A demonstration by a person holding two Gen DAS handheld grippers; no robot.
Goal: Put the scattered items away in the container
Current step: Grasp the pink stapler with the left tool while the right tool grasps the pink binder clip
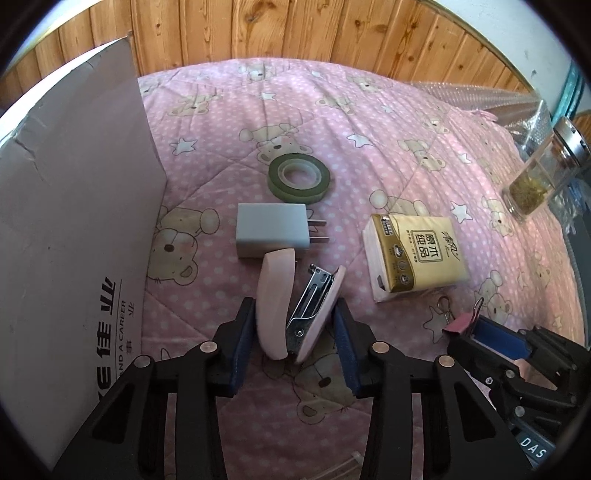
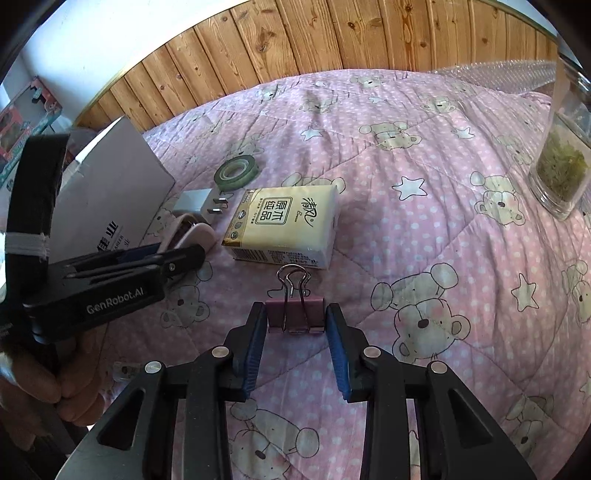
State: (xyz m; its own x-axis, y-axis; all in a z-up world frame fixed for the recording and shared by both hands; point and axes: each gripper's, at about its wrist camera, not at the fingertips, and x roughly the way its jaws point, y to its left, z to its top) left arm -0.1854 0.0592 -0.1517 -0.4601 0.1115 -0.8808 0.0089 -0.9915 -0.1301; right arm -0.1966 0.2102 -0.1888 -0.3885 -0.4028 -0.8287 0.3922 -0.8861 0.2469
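A pink stapler (image 1: 273, 306) lies partly sprung open on the pink bear quilt (image 1: 369, 122). My left gripper (image 1: 295, 314) straddles it, and both blue pads press on its sides. A pink binder clip (image 2: 279, 314) sits between the pads of my right gripper (image 2: 295, 314), which touch both of its ends. Beyond the stapler lie a white charger (image 1: 271, 230) and a green tape roll (image 1: 298, 179). A yellow tissue pack (image 2: 284, 225) lies just beyond the clip. The white cardboard box (image 1: 74, 221) stands at the left, right beside the stapler.
A glass jar (image 2: 561, 162) with green leaves stands at the far right of the quilt. A wooden panel wall (image 1: 295, 33) runs behind the bed. In the right wrist view a hand (image 2: 37, 384) holds the left gripper (image 2: 147, 254) at the left.
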